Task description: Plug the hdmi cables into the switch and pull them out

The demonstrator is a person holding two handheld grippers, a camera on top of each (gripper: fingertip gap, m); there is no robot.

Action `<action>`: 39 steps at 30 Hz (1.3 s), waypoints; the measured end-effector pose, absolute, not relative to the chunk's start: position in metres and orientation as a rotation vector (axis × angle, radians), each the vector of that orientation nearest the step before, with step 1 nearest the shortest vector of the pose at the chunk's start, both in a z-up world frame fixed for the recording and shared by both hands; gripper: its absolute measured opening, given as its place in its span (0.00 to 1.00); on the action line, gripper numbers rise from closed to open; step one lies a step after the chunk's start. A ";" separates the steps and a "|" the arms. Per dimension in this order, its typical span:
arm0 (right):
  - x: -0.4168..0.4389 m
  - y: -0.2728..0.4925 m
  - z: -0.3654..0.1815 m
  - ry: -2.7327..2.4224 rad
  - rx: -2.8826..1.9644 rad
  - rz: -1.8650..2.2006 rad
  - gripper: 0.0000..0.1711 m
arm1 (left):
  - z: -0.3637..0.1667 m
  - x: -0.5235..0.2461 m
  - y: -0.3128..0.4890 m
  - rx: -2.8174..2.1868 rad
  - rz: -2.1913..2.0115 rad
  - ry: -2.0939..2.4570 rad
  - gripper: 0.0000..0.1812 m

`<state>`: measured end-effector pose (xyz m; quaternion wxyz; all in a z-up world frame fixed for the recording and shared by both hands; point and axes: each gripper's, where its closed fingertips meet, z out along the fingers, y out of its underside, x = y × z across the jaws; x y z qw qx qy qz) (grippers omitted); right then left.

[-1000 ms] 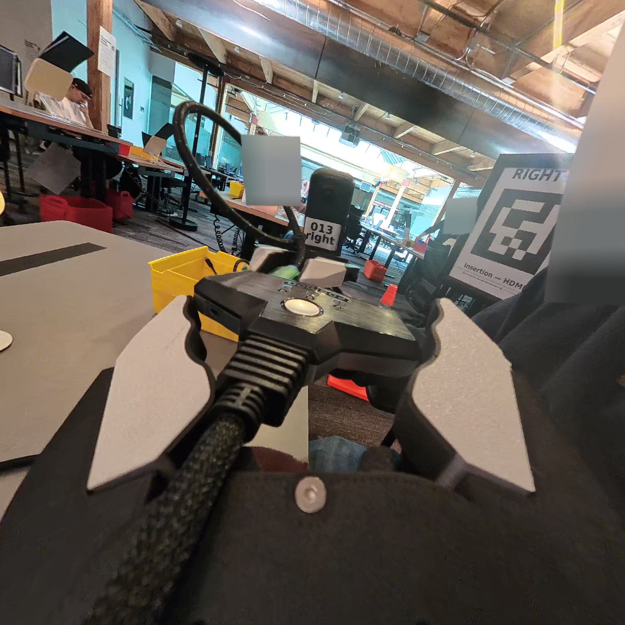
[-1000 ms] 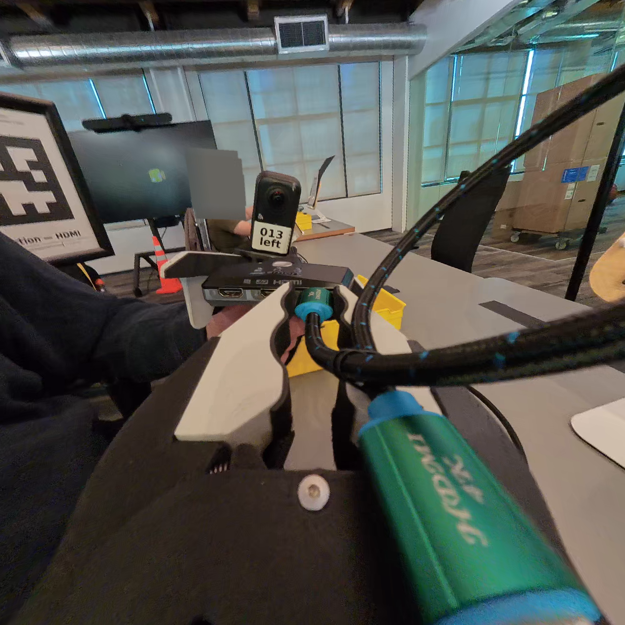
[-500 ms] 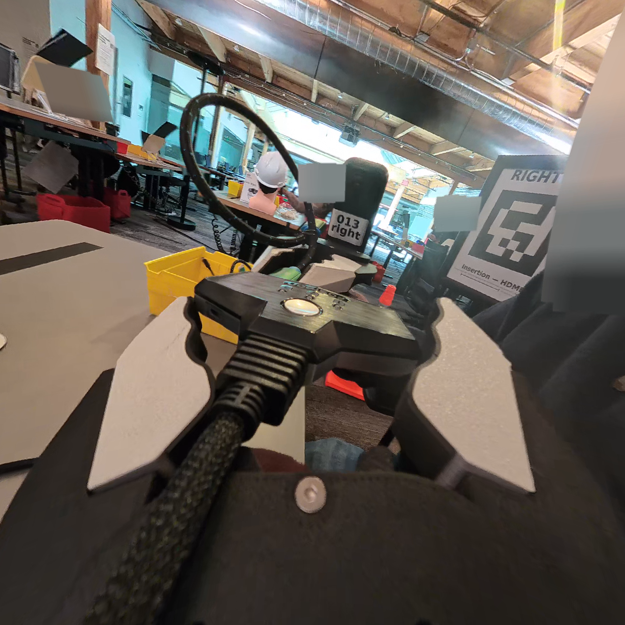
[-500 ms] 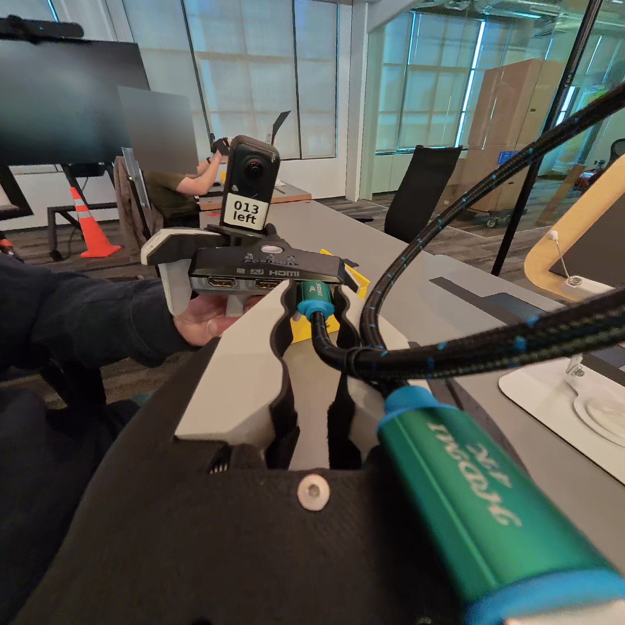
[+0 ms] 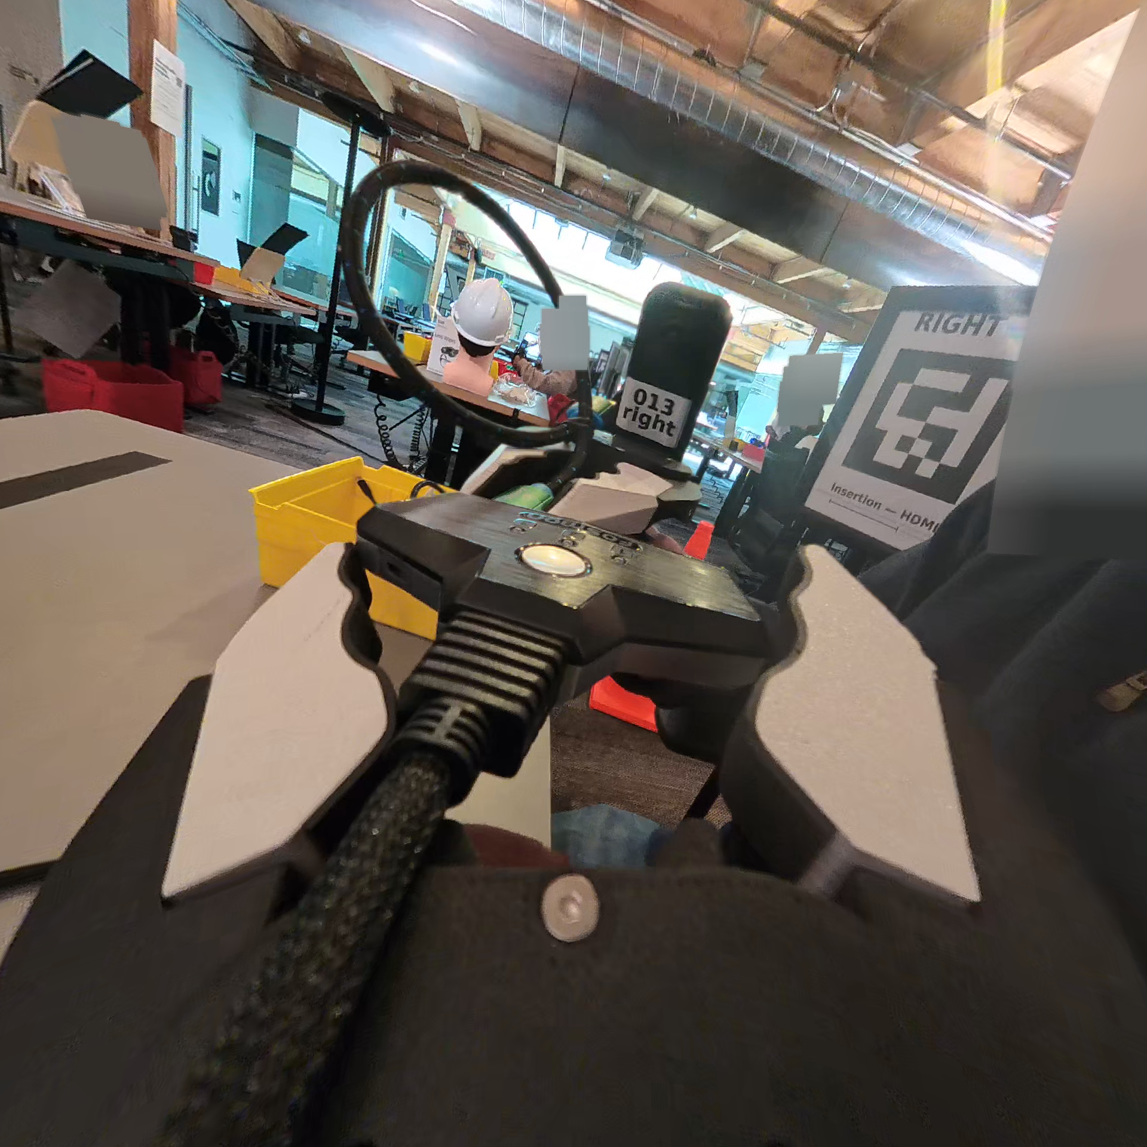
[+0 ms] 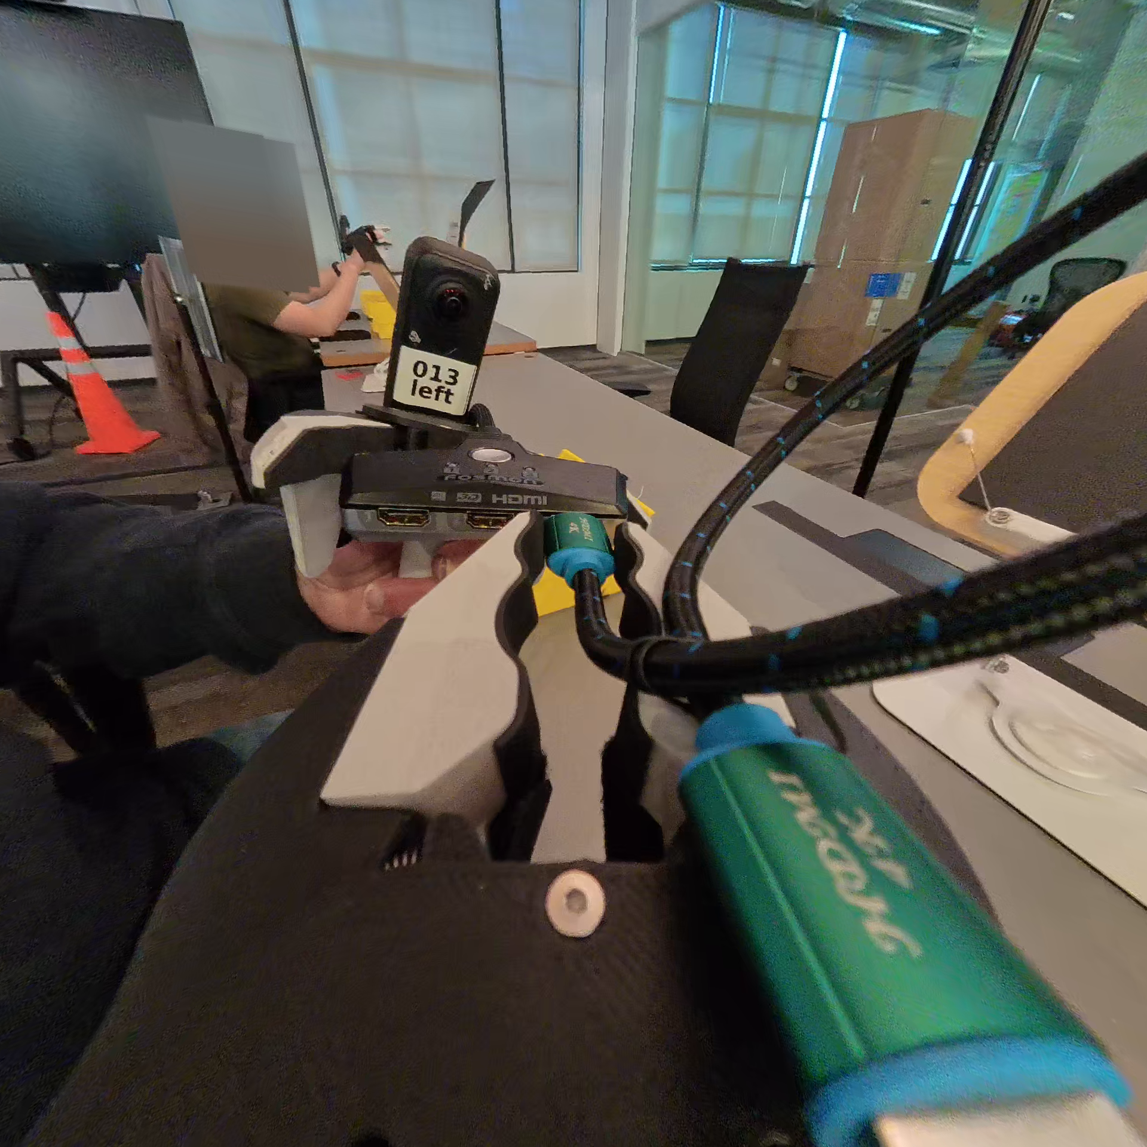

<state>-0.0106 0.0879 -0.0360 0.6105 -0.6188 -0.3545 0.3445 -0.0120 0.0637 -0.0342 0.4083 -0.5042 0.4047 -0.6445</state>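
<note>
1. The left gripper (image 5: 568,577) clamps the black switch (image 5: 558,568) from both sides, its grey jaws pressed against the switch's ends.
2. A thick braided black cable (image 5: 347,869) leaves the near side of the switch through a ribbed strain relief and runs toward the camera.
3. Just past the switch, the right gripper (image 5: 562,490) pinches a green plug (image 5: 527,494); whether the plug is seated cannot be told.
4. A thinner black cable (image 5: 397,347) loops upward from that plug.
5. A yellow bin (image 5: 310,527) sits on the grey desk (image 5: 112,589), left of the switch.
</note>
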 end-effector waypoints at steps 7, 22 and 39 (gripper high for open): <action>-0.014 0.067 -0.029 -0.909 -1.339 0.971 0.09 | -0.031 -0.016 0.046 -1.164 -1.606 1.165 0.68; -0.005 0.063 -0.019 -0.880 -1.285 1.029 0.09 | -0.033 -0.016 0.042 -1.168 -1.633 1.193 0.61; 0.002 0.086 -0.042 -0.739 -1.393 1.246 0.06 | -0.067 -0.004 0.079 -1.311 -1.444 1.075 0.54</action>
